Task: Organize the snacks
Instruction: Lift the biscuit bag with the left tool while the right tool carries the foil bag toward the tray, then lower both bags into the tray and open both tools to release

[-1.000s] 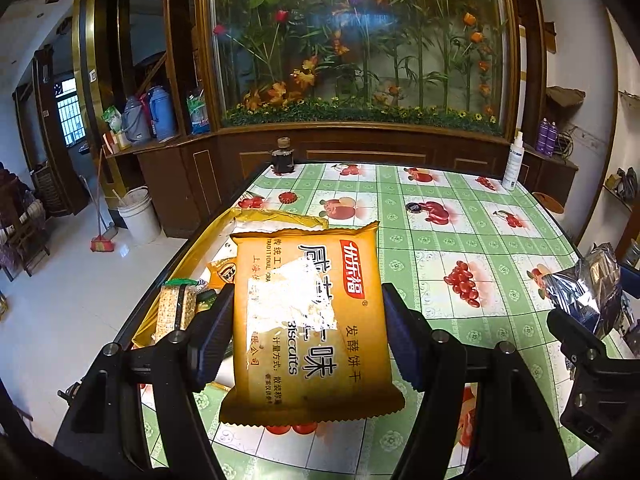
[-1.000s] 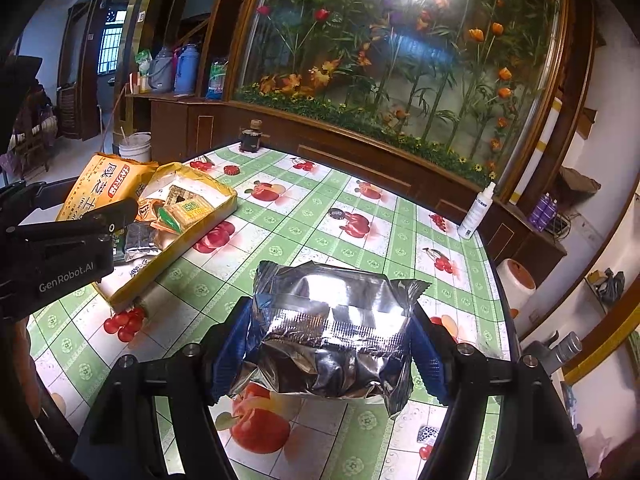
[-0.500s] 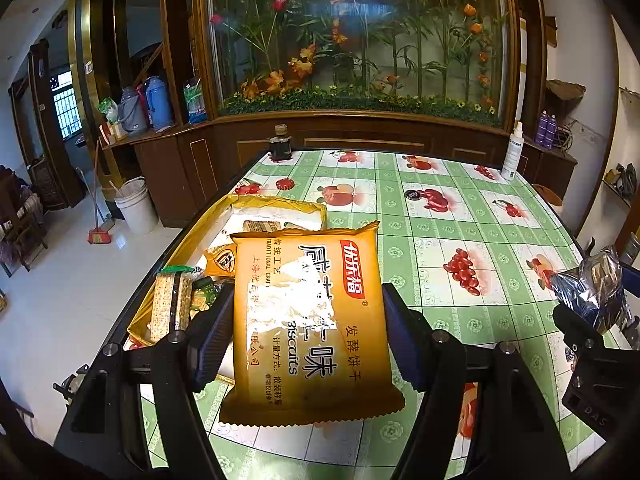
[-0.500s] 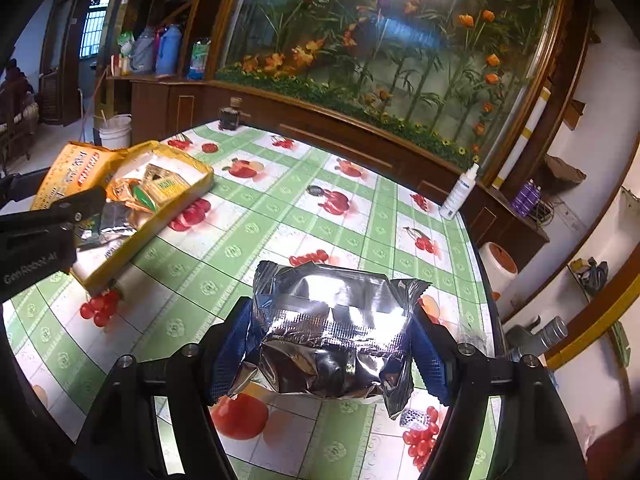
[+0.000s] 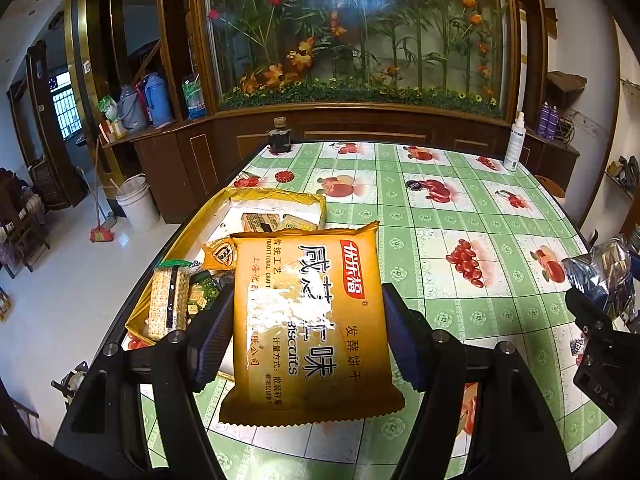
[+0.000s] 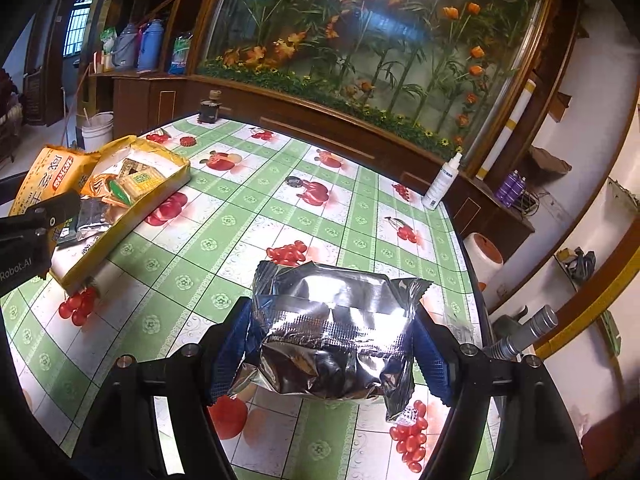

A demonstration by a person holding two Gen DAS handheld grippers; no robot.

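**Two snack packets held above the fruit-print table**

The large table with a green and white checked oilcloth printed with red fruits (image 5: 460,208) fills the area under and in front of both claws. Ahead of the left claw (image 5: 308,332), and to the left of it, the shallow yellow cardboard tray (image 5: 188,236) lies along the table edge. Inside it I can see a long transparent sleeve of pale crackers (image 5: 168,300) and some small green and orange snack packs (image 5: 204,292), all just beyond the left finger.

The left claw points forward and down at a moderate slope, and both its dark blue pads press on the sides of the flat orange biscuit packet with white Chinese letters (image 5: 308,320). The packet is upright between the fingers and it is above the near end of the tray, partly covering it.

The right claw (image 6: 332,344) has the same downward slope. The crumpled silver foil snack bag (image 6: 332,324) sits between its blue pads, which touch both sides of it, while the jaws are opening slightly. This bag is above the bare table, well apart from the tray, which is far to the left of this claw.

Far ahead of the right claw, near the table's far edge, stands a white spray bottle (image 6: 442,180). A small dark glass bottle (image 5: 279,136) stands at the far edge ahead of the left claw.
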